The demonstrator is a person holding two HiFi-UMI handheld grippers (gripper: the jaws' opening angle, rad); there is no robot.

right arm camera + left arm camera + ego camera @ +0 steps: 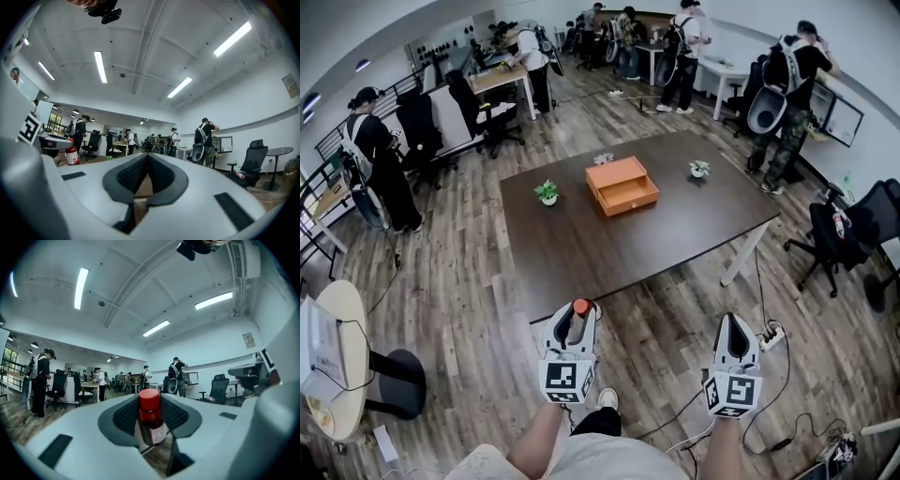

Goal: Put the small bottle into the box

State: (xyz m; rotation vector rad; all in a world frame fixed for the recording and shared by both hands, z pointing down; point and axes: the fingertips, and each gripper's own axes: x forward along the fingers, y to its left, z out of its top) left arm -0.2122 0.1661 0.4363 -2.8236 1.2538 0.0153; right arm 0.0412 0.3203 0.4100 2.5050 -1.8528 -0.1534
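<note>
A small brown bottle (579, 307) with a red cap stands upright between the jaws of my left gripper (574, 317), which is shut on it. In the left gripper view the bottle (151, 416) fills the gap between the dark pads (125, 416). My right gripper (734, 325) is beside it, jaws shut with nothing in them; its pads (133, 174) meet at the tips. Both grippers hang over the wooden floor, short of the dark table (581, 253). The orange box (622, 185) sits open-topped on the table's far middle.
Two small potted plants (547, 192) (699, 169) flank the box. A power strip with cables (772, 335) lies on the floor at the right. A round table (337, 356) stands at the left. Office chairs, desks and several people stand around the room.
</note>
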